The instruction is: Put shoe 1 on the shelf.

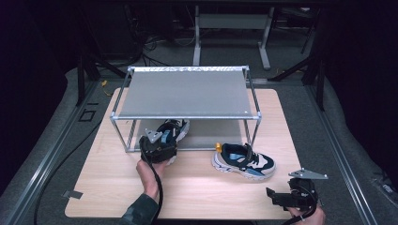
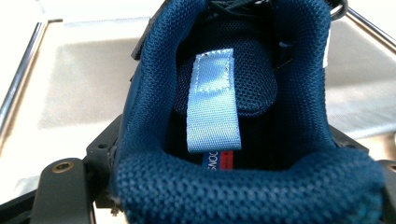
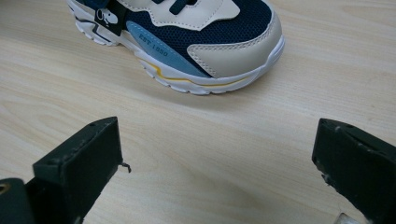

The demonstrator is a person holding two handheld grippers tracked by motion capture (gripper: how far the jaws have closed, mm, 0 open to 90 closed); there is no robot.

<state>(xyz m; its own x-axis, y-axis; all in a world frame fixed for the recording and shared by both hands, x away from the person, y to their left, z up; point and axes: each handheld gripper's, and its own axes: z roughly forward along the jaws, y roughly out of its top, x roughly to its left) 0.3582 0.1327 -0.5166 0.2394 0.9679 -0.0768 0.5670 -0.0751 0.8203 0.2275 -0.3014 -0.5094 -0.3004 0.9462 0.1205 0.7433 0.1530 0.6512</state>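
At the front edge of the rack's lower shelf, my left gripper (image 1: 159, 146) has its jaws closed partway on the heel collar of the first shoe (image 2: 224, 116), the padded navy mesh filling the space between them. That shoe sits nosing in under the metal rack (image 1: 187, 93), toe toward the back. I judge it light and springy; the collar is soft and will squash, so the heel rim is the right hold, with the pale blue pull loop (image 2: 214, 100) beside it. My right gripper (image 3: 217, 158) hangs with jaws spread wide over bare wood, holding nothing. Just ahead lies the second shoe (image 3: 187, 42): smooth cream toe overlay, navy mesh, ridged white rubber sole, standing on the wooden table (image 1: 187, 187).
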